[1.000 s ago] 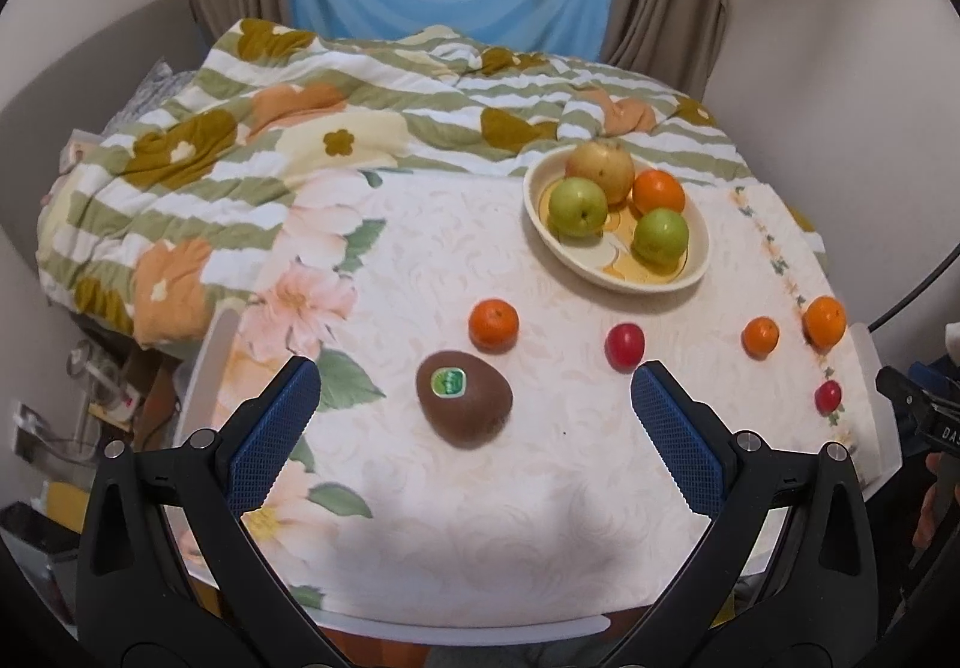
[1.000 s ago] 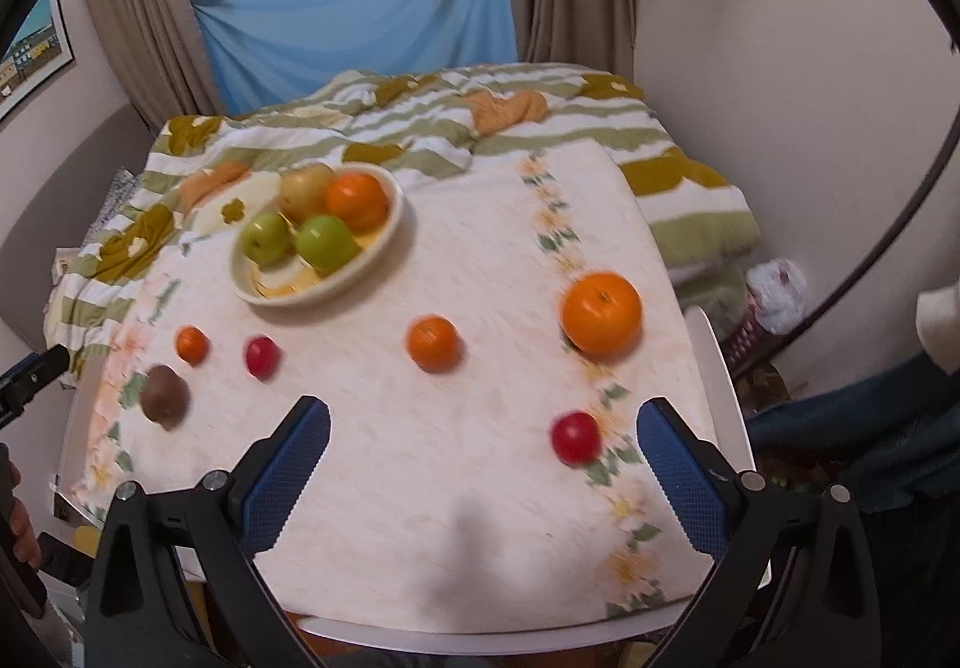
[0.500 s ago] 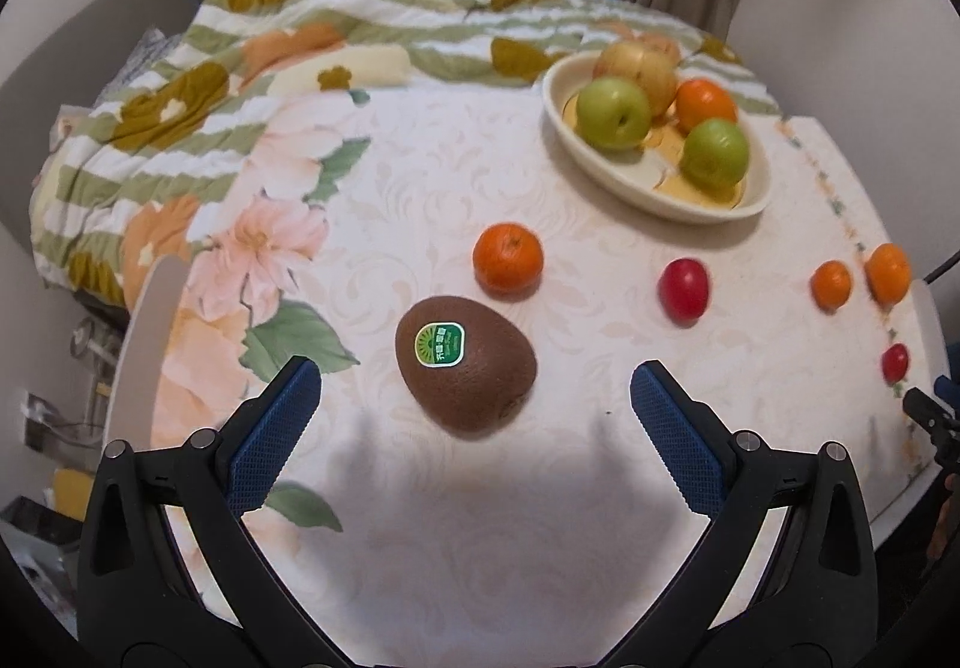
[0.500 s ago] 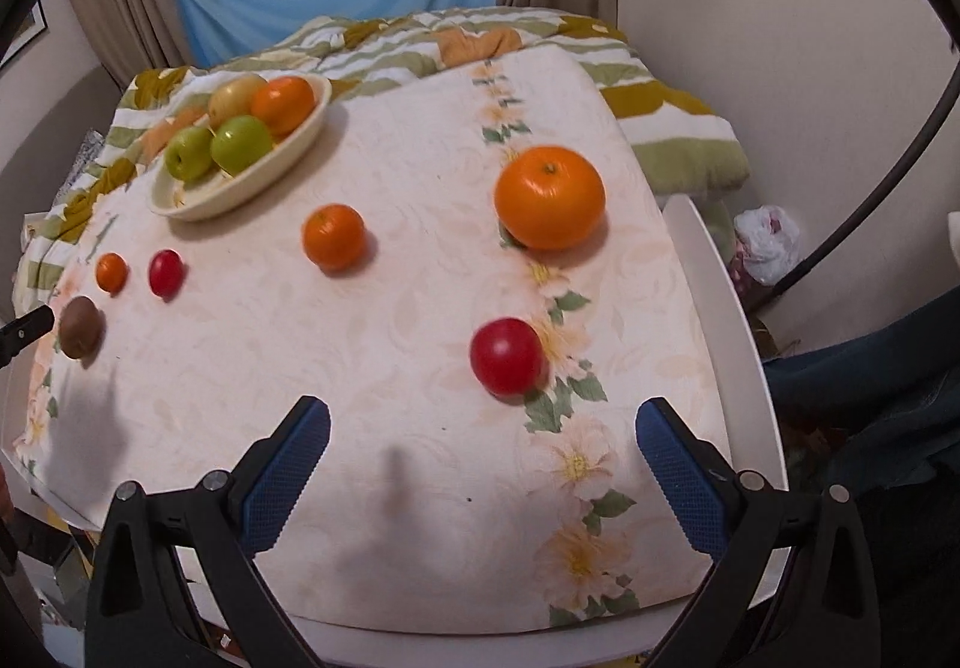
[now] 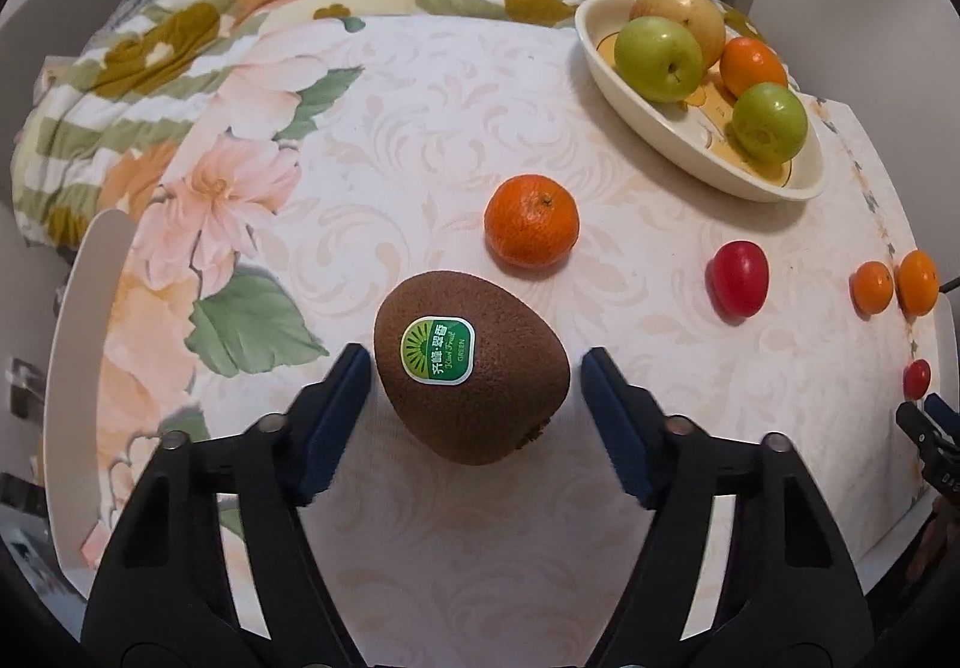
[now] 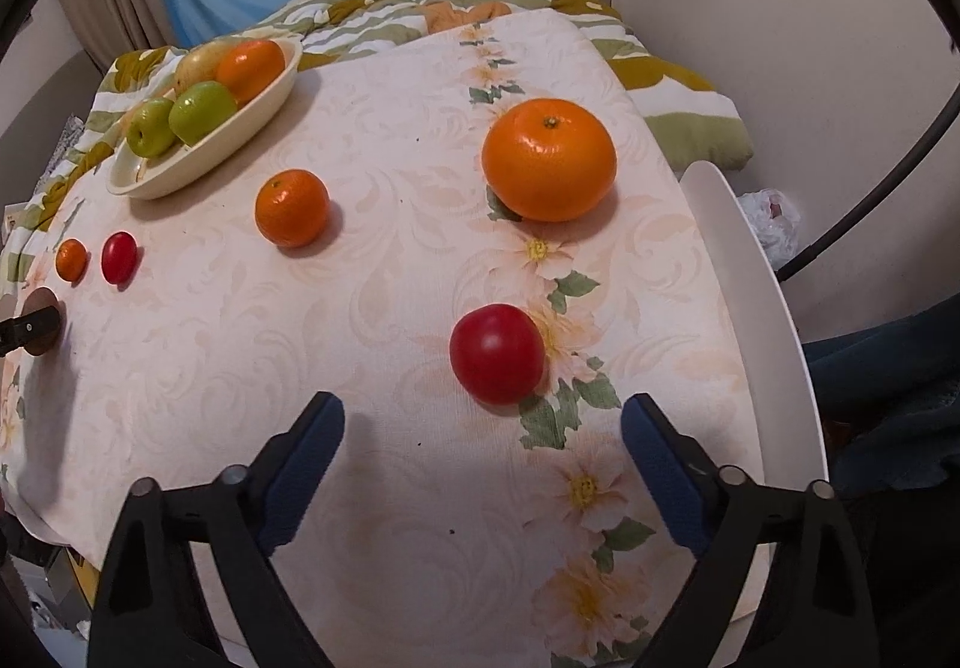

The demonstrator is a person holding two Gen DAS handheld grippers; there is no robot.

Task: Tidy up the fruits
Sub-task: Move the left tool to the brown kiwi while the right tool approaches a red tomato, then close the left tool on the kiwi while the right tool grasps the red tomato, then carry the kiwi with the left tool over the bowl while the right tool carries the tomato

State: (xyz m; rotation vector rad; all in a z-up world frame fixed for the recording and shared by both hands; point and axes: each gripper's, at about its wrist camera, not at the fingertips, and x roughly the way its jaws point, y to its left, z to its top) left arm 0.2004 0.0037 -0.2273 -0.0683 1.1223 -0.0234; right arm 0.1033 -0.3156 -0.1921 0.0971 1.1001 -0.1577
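A brown kiwi with a green sticker lies on the table between the blue pads of my left gripper. The jaws stand open around it, not touching. Beyond it lie a mandarin and a red tomato. A cream bowl at the far right holds two green apples, a pear and an orange. My right gripper is open and empty, just short of a red tomato. A big orange and a mandarin lie further on.
The table has a floral cloth and a white rim. A striped quilt lies behind it. Two small oranges and a small tomato sit near the right edge in the left wrist view.
Both grippers have moved forward and down. The left one now straddles the kiwi and its jaws have narrowed. The right one has come close to the red tomato.
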